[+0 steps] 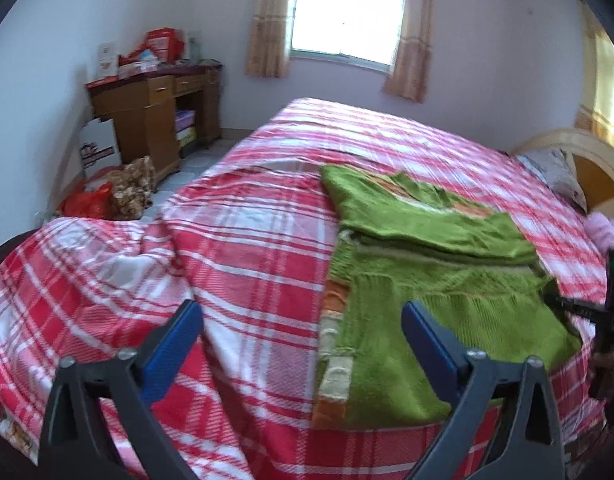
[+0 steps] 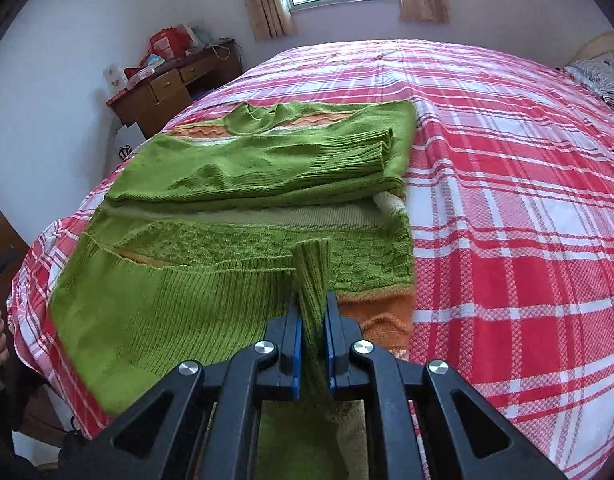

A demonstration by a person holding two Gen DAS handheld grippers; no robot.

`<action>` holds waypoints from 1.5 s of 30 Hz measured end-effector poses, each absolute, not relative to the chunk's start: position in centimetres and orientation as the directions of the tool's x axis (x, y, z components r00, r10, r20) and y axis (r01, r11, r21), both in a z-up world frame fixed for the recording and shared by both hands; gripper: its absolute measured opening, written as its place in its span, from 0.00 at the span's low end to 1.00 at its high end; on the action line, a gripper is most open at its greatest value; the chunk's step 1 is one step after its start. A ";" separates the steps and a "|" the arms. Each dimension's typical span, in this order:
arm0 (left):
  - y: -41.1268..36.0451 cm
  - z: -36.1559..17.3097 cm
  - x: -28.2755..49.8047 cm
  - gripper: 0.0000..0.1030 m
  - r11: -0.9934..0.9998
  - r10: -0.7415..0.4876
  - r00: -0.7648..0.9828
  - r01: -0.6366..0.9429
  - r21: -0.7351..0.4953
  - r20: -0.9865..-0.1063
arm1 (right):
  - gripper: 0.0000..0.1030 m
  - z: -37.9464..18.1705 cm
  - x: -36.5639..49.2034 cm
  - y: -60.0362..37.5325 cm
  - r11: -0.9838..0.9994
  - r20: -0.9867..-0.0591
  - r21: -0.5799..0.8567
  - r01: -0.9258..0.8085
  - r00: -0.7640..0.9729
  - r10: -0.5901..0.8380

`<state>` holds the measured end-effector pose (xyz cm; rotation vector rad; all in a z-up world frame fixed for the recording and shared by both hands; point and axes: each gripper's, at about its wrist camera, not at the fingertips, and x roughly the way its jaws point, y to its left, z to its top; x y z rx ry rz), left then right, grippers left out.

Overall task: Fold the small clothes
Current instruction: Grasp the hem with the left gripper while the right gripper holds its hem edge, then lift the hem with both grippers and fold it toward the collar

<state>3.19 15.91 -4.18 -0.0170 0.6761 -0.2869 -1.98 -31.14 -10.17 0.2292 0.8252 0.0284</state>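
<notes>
Right, I've got the green sweater [image 2: 243, 176] spread across the red plaid bedspread [image 2: 507, 200], filling the left and centre of the right wrist view, sleeves already laid over the chest. My right gripper [image 2: 311, 320] is pinched tight on a bunch of the ribbed hem [image 2: 311, 276] at lower centre, and that knit stands up between the blue pads [image 2: 294, 332]. My left gripper [image 1: 303, 344] is spread wide at the bottom of the left wrist view, nothing in it, hovering just above the bedspread with its right-hand finger over the sweater's near edge.

I judge this to be the bottom-up fold: hem caught on one side only. Next, I reckon, the left needs to close on the other hem corner, so both ends can lift together and carry toward the collar [image 2: 251, 116] at upper centre; lifting one side alone could skew the fold.

Writing: a white box [image 1: 100, 148] by the wooden desk [image 1: 147, 100] at upper left carries a red-and-dark logo, too blurred for me to read. Nothing else legible.
</notes>
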 end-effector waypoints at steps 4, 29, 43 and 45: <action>12.6 -5.6 5.0 0.74 0.943 -0.291 0.699 0.325 -0.073 -0.653 | 0.08 -10.2 -2.4 -31.1 0.973 -0.725 0.222 0.067 0.678 0.119; 9.1 -9.3 6.3 0.11 0.920 -0.365 0.598 0.349 -0.178 -0.713 | 0.08 -10.9 -2.0 -31.0 0.972 -0.712 0.224 0.073 0.693 0.112; 9.3 -3.1 9.4 0.10 0.933 -0.356 0.679 0.292 -0.209 -0.642 | 0.08 -3.4 -2.3 -30.7 0.982 -0.584 0.172 0.078 0.811 0.038; 8.8 -2.7 10.7 0.10 0.940 -0.339 0.693 0.274 -0.202 -0.636 | 0.08 -2.9 -1.4 -30.9 0.984 -0.574 0.152 0.093 0.819 0.011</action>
